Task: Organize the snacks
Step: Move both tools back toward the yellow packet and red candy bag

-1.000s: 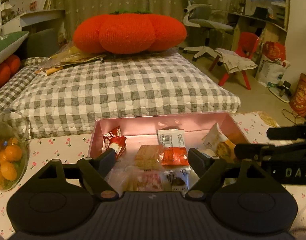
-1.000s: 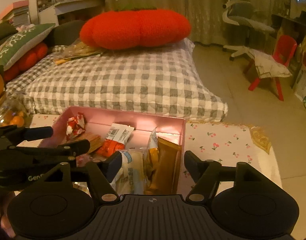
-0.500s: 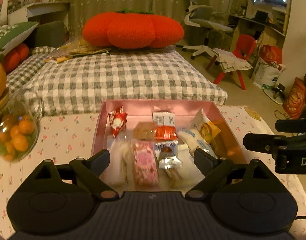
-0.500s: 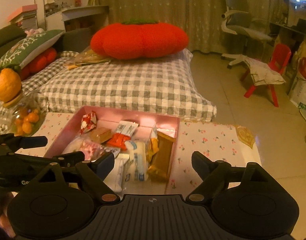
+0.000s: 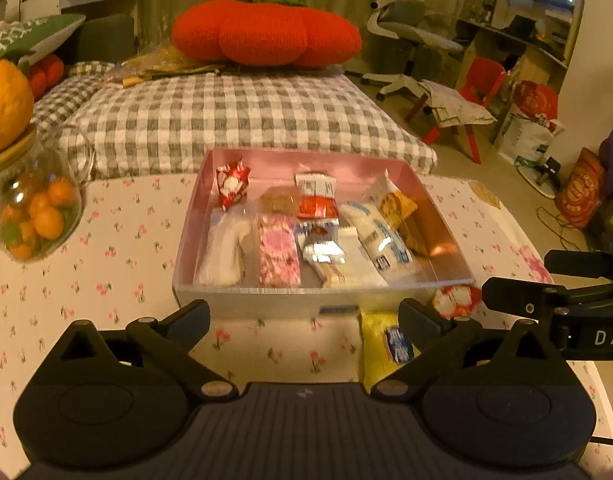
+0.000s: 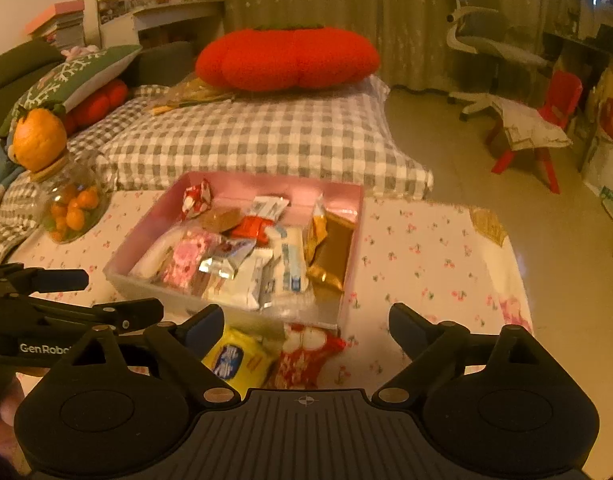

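- The pink box (image 5: 322, 240) of snacks is sitting on a cloth with little flowers (image 5: 118, 264), at 12 o'clock from both grippers
- A yellow snack bag (image 6: 236, 360) and a red snack bag (image 6: 306, 354) are lying on the cloth just outside the box's near wall, at 6 o'clock from it
- The left gripper (image 5: 304, 316) has just been opening its jaws and nothing is sitting between them
- The right gripper (image 6: 306, 322) has just been opening too, and it is gripping nothing
- A glass jar of small oranges (image 5: 38, 216) is standing at 9 o'clock from the box
- A checked mattress (image 5: 234, 116) is lying behind the table, with a big red pumpkin cushion (image 5: 266, 34) on it
- A grey office chair (image 6: 490, 48) and a red chair (image 6: 546, 120) are standing at 2 o'clock
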Demonstrator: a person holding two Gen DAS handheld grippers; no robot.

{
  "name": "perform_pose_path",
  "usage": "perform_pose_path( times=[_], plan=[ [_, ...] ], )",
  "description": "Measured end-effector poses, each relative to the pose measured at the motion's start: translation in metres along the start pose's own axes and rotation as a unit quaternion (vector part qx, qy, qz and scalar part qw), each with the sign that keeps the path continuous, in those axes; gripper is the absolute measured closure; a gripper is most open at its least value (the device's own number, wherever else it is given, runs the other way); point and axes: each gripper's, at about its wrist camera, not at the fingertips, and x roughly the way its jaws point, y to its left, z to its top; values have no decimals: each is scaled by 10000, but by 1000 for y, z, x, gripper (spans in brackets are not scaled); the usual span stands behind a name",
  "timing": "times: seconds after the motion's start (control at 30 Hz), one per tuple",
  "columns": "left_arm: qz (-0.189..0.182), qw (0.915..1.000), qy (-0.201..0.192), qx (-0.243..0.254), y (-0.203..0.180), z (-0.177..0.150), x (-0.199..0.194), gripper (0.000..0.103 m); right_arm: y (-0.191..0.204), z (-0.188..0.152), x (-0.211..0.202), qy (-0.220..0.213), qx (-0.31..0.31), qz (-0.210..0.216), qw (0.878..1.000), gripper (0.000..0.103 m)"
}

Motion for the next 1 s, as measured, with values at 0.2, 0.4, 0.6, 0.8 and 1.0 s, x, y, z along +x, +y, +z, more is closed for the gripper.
perform_pose_path(
  times=[0.2, 0.4, 0.6, 0.8, 1.0],
  plan=[
    [-7, 9999, 135, 72, -3, -21, -4, 1, -3, -21, 0, 189, 16, 14, 9998, 8],
    [-24, 9998, 197, 56, -7, -45, -1, 1, -7, -38, 2, 424, 34, -151, 9990, 7],
    [-91, 9990, 374, 238, -20, -57, 9, 1, -19, -44, 2, 501, 185, -276, 9982, 7],
    [-240, 9984, 400, 315, -33, -60, 18, 1, -29, -48, 9, 547, 277, -488, 9969, 7],
    [-328, 9972, 289, 599, -51, -61, 31, 7, -35, -52, 11, 545, 26, -633, 9965, 7]
  ],
)
